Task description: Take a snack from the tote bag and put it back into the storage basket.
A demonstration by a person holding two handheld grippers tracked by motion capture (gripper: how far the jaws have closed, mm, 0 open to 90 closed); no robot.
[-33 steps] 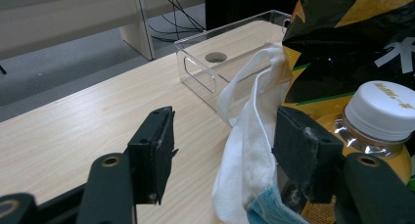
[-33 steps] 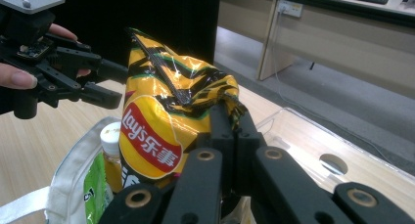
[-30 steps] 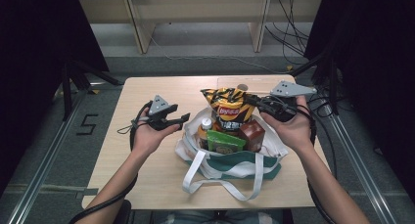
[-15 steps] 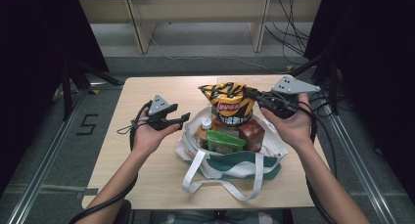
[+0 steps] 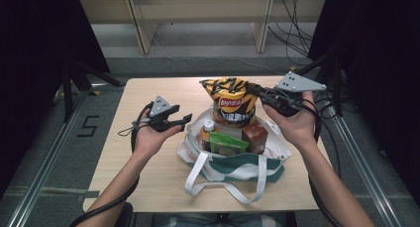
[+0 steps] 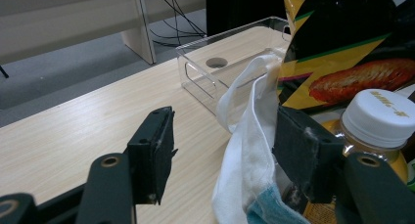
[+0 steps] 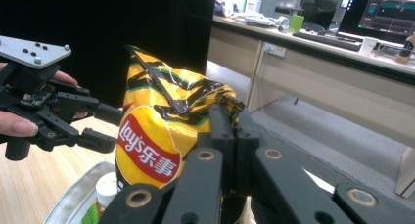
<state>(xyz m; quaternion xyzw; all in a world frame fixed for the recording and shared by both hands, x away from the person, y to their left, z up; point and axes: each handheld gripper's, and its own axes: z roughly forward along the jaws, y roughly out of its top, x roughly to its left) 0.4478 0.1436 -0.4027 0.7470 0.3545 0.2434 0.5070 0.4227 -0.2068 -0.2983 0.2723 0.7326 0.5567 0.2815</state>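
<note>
Left gripper (image 5: 184, 119) held level above the table's left half, jaws spread wide, cradled in an upturned palm. Right gripper (image 5: 253, 89) raised higher near the far edge, jaws clamped together, forearm angled inward.

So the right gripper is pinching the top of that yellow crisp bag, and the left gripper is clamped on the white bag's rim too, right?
Not quite. The left gripper is open: in the left gripper view its jaws stand apart beside the white bag's rim without pressing it. The right gripper does pinch the crisp bag's top.

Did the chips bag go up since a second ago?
Yes, a little. The chips bag, pinched at its top by the right claw, sits higher against the far edge of the table than before.
</note>
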